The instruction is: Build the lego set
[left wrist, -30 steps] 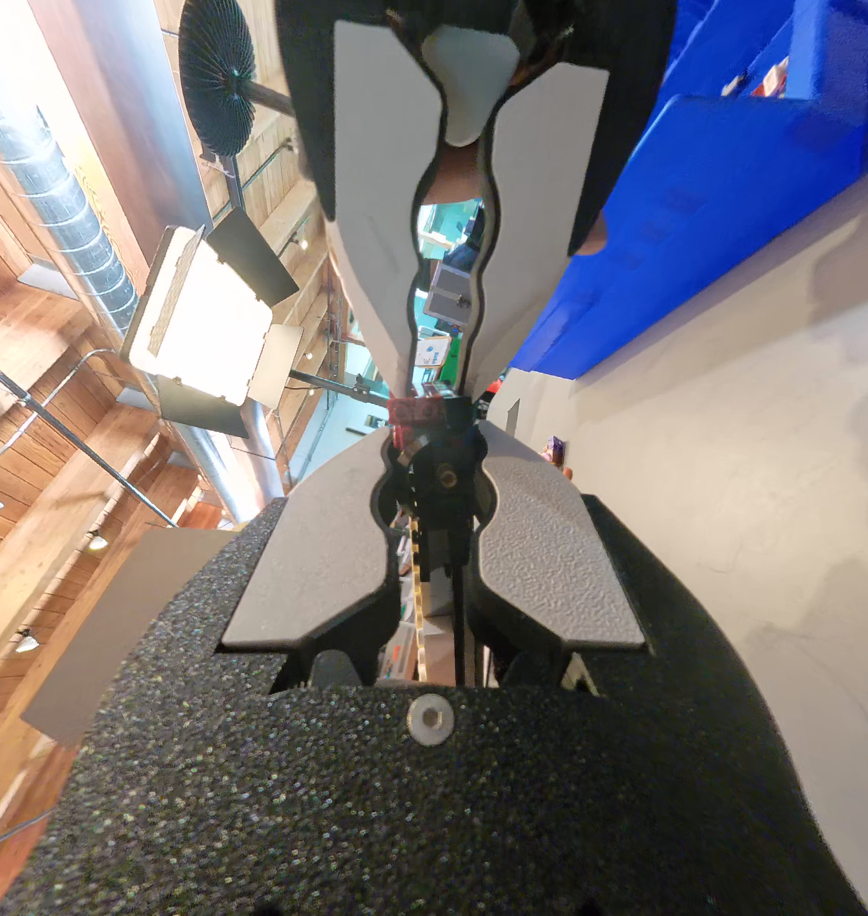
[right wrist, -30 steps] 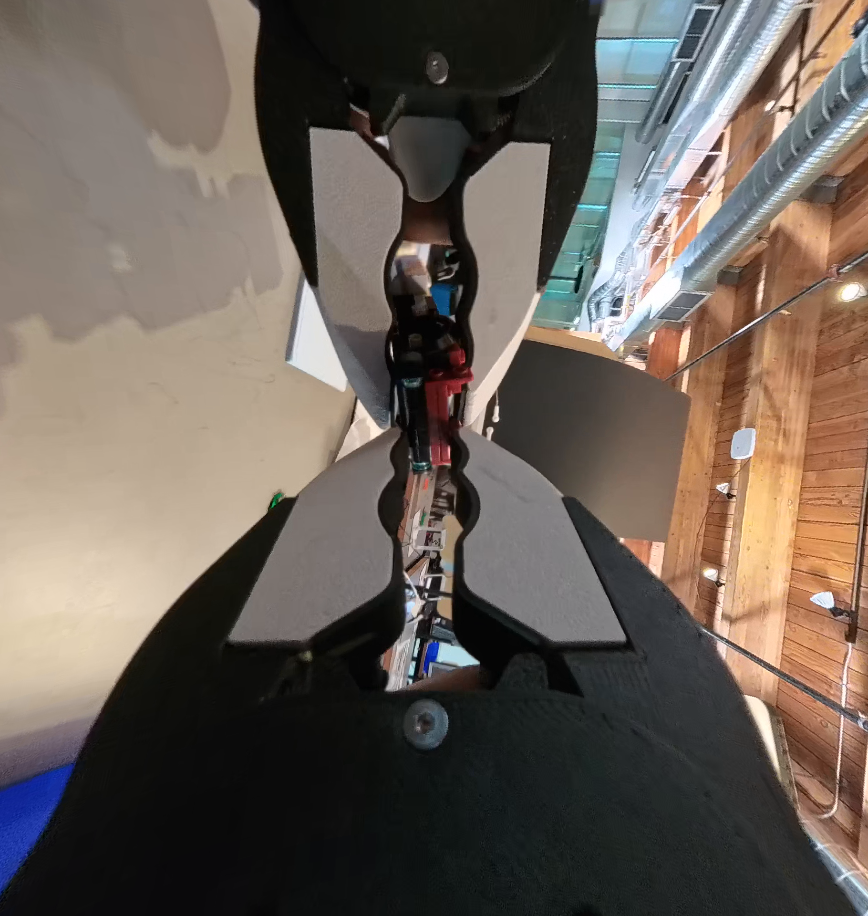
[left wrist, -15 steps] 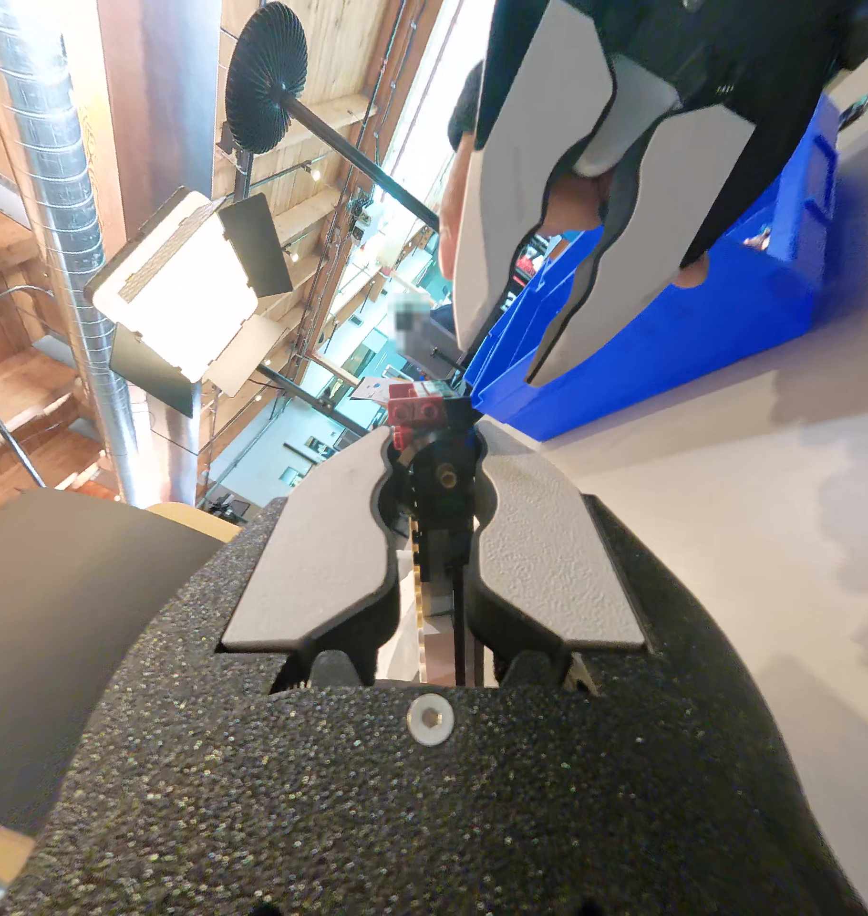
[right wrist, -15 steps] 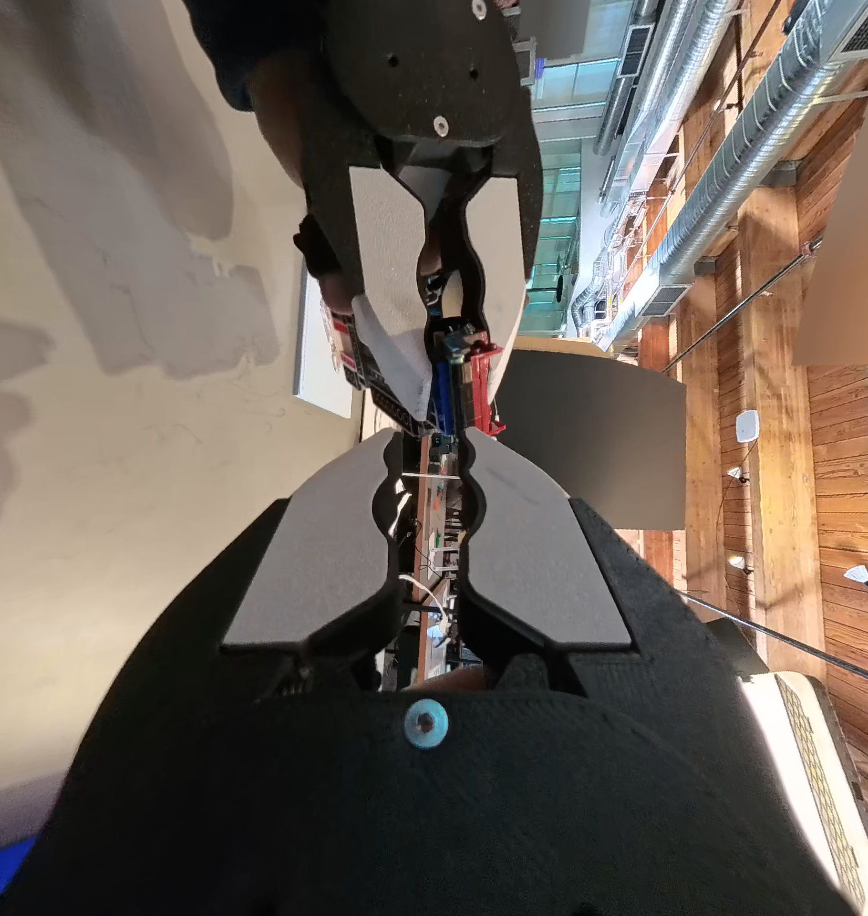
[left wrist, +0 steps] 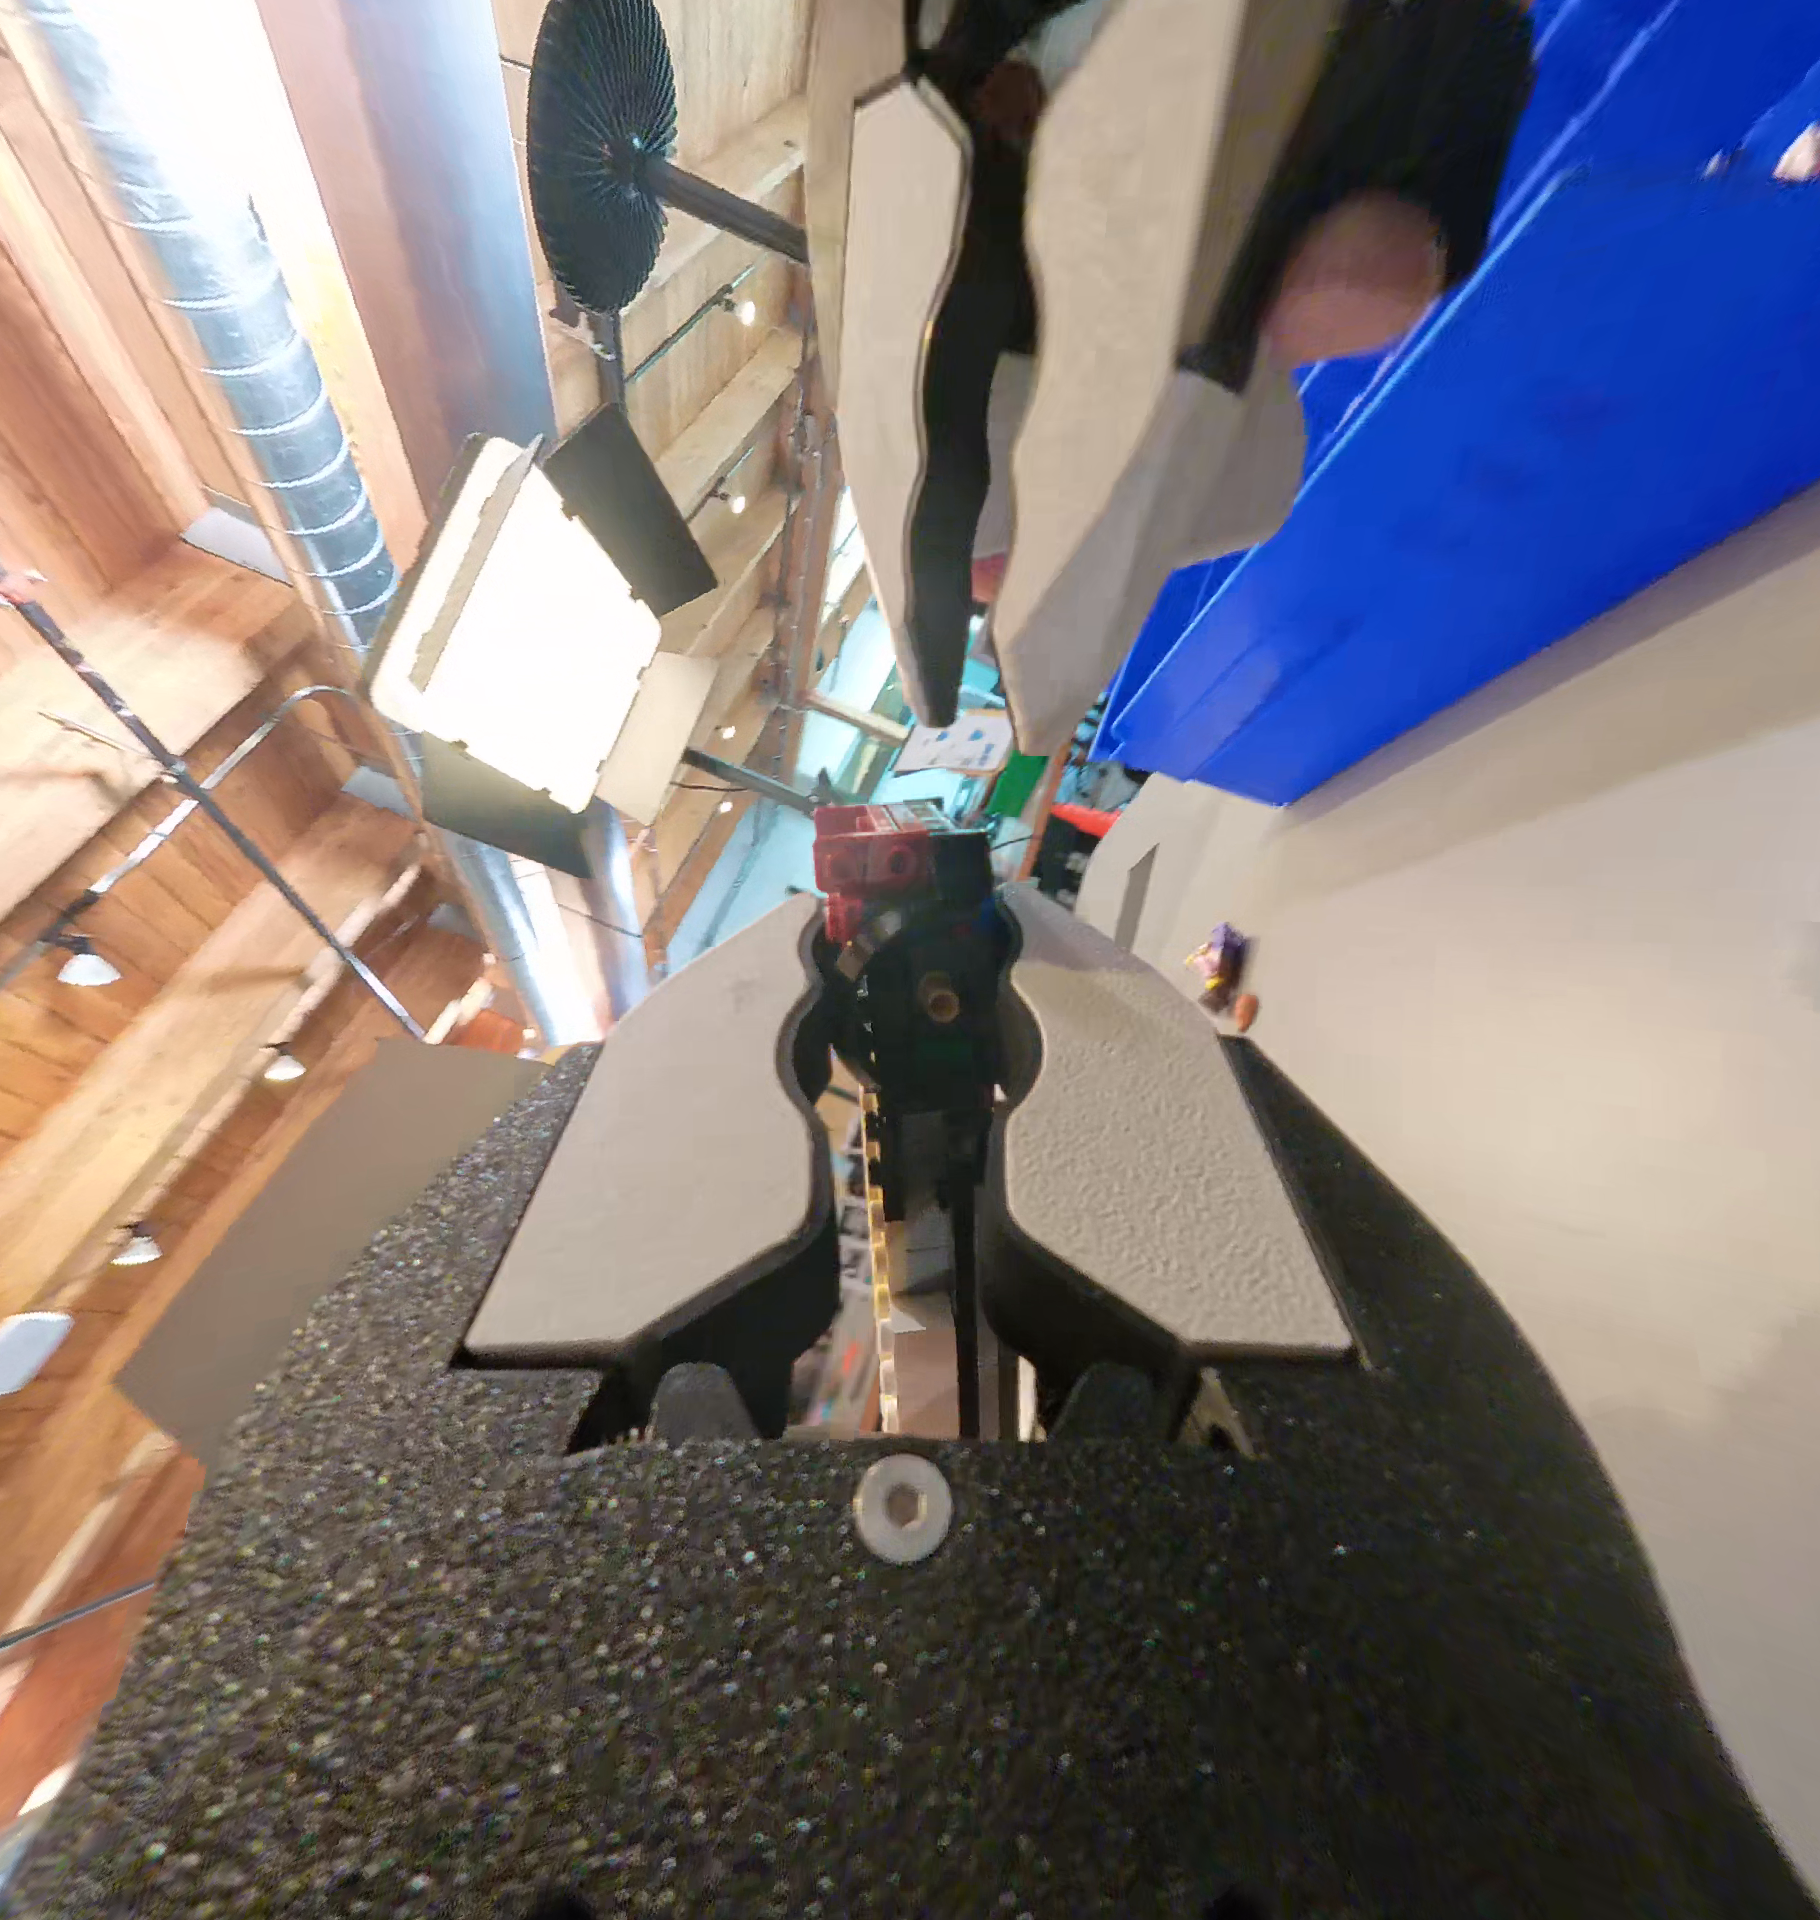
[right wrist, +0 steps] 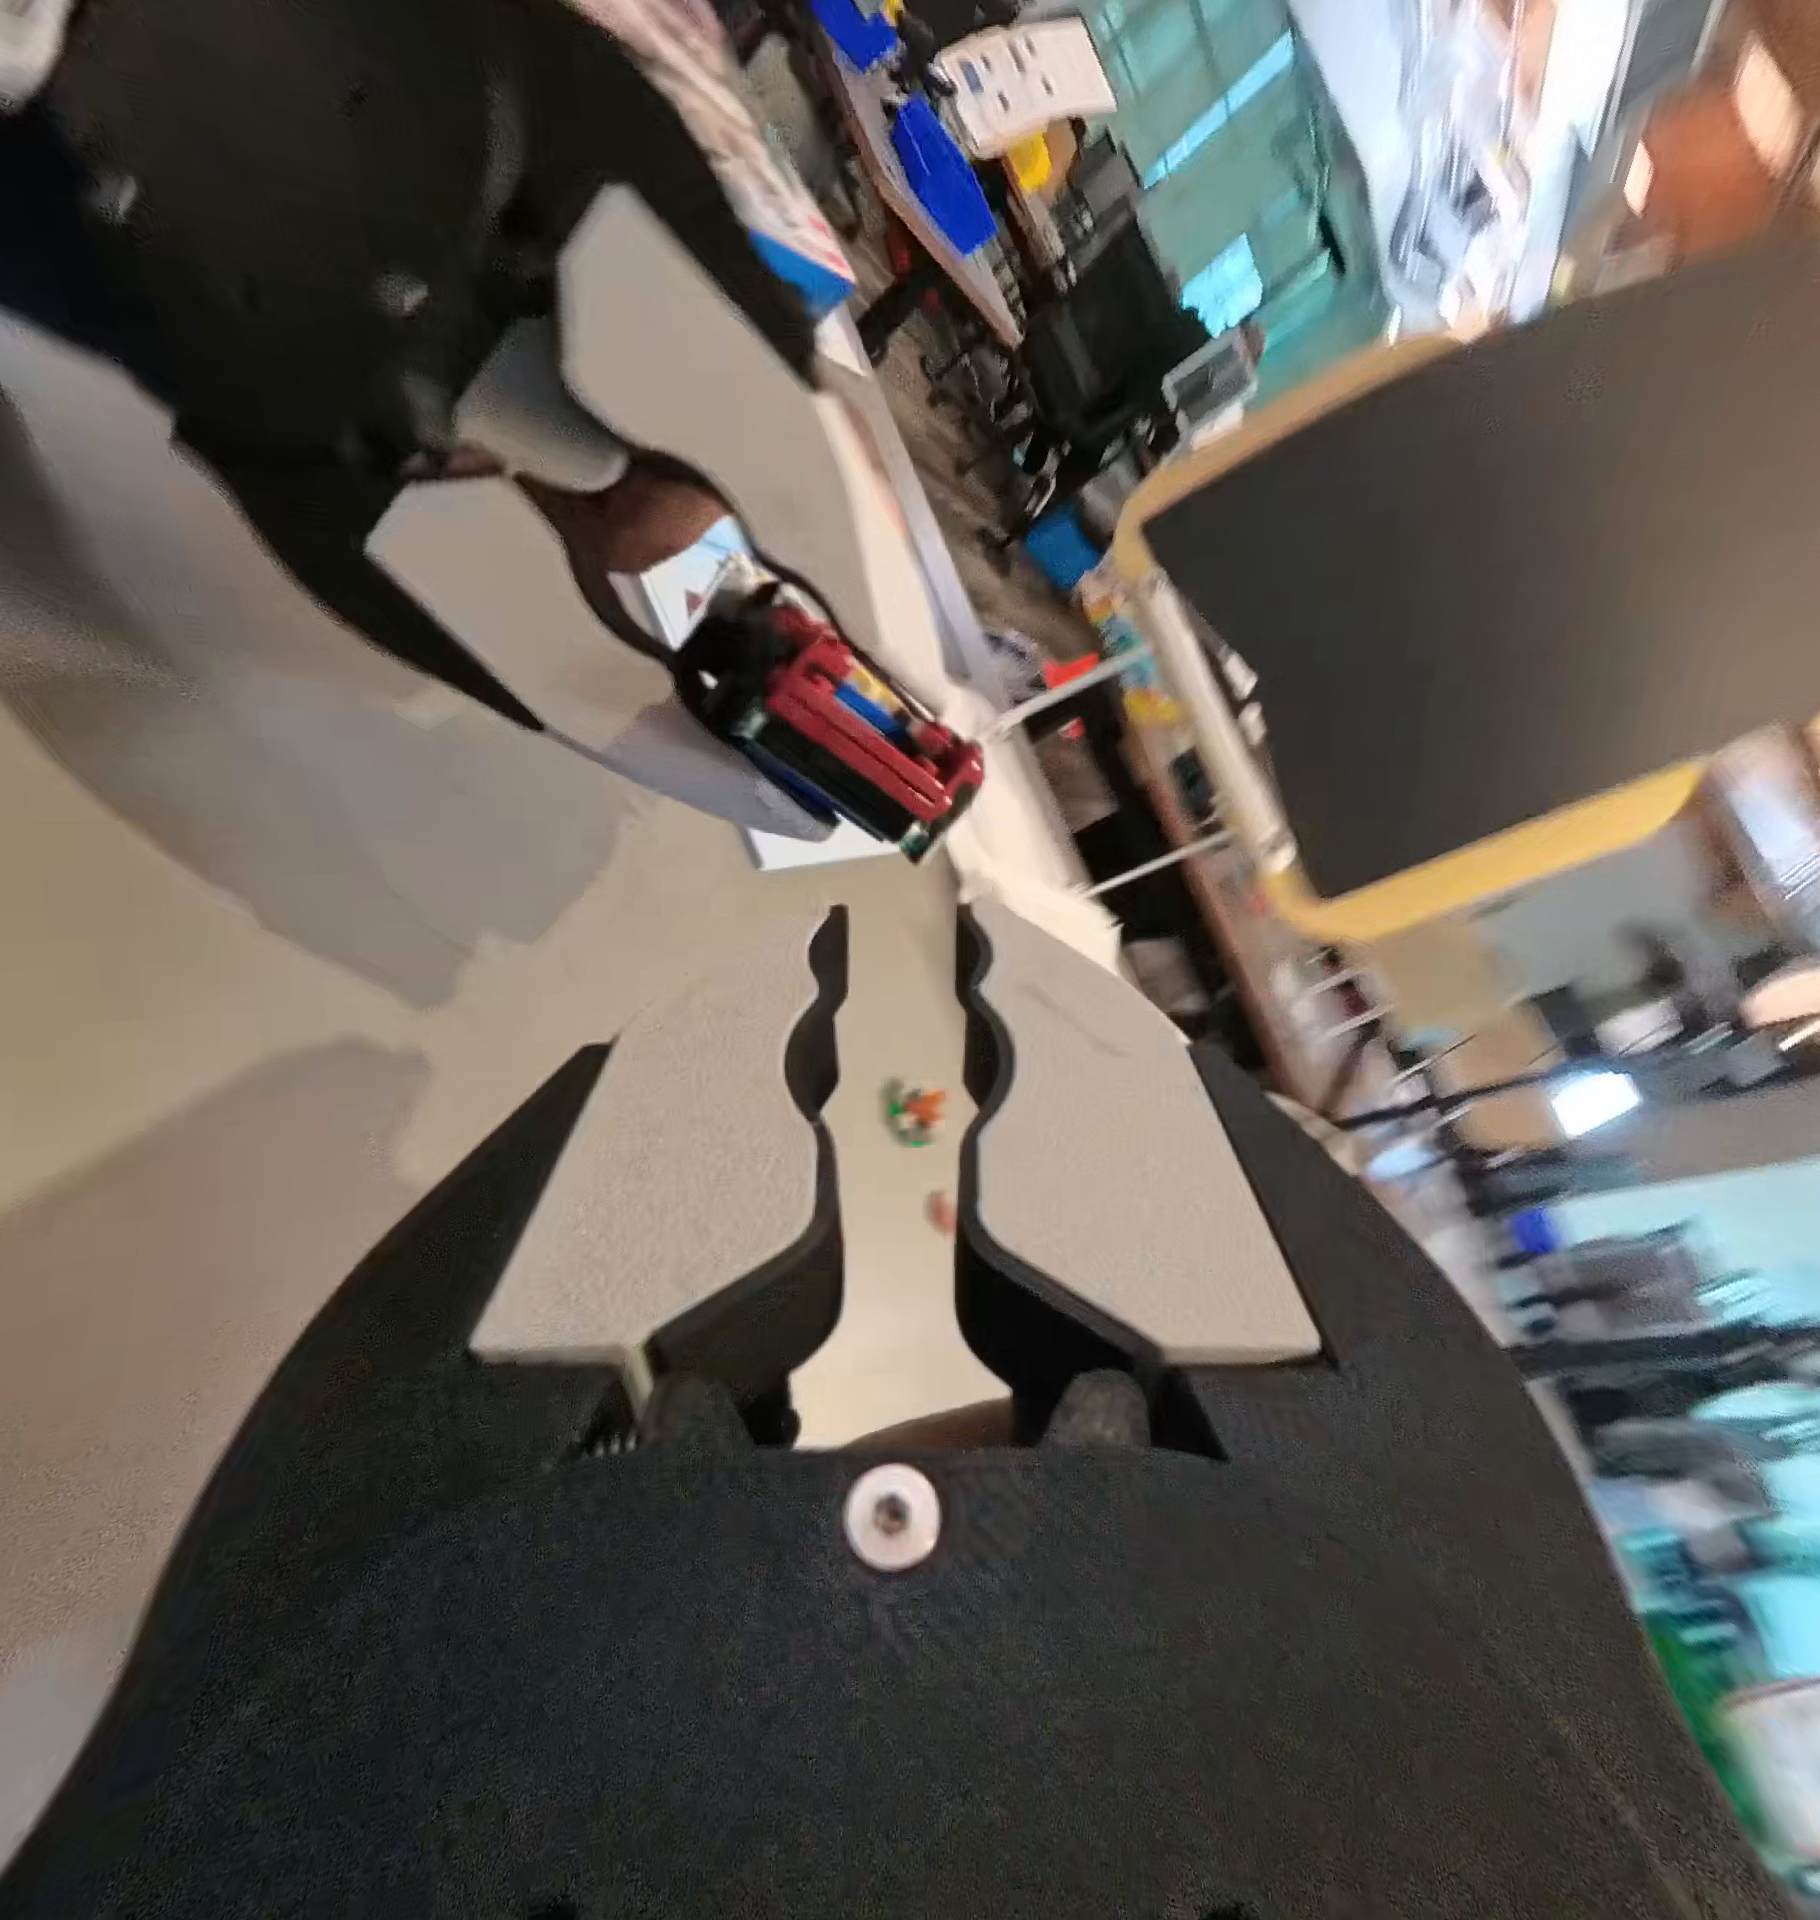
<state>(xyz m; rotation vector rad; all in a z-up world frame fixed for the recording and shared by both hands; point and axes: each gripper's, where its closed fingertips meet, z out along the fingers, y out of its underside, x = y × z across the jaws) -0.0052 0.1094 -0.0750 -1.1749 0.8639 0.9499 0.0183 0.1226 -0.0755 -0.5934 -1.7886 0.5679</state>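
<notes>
My left gripper (left wrist: 906,914) is shut on a small brick assembly (left wrist: 890,862) of red, black and blue pieces and holds it up in the air. The red end sticks out past the fingertips. The right wrist view shows the same assembly (right wrist: 849,732) clamped between the left gripper's grey fingers (right wrist: 677,753). My right gripper (right wrist: 898,920) is open and empty, and bare table shows between its fingers. It sits a little apart from the assembly. In the left wrist view it (left wrist: 979,727) hangs above the assembly with nothing in it.
The pale table (left wrist: 1560,1143) carries blue bins (left wrist: 1560,468) along one side. A small purple and yellow piece (left wrist: 1223,961) and a green and orange piece (right wrist: 916,1112) lie loose on it. A studio light panel (left wrist: 516,623) and a black board (right wrist: 1508,571) stand nearby. My left and right fingertips are right by each other.
A second ago the right fingertips were around the assembly's end. They have let go and pulled away from it. The left gripper has kept its hold and both views have swung.
</notes>
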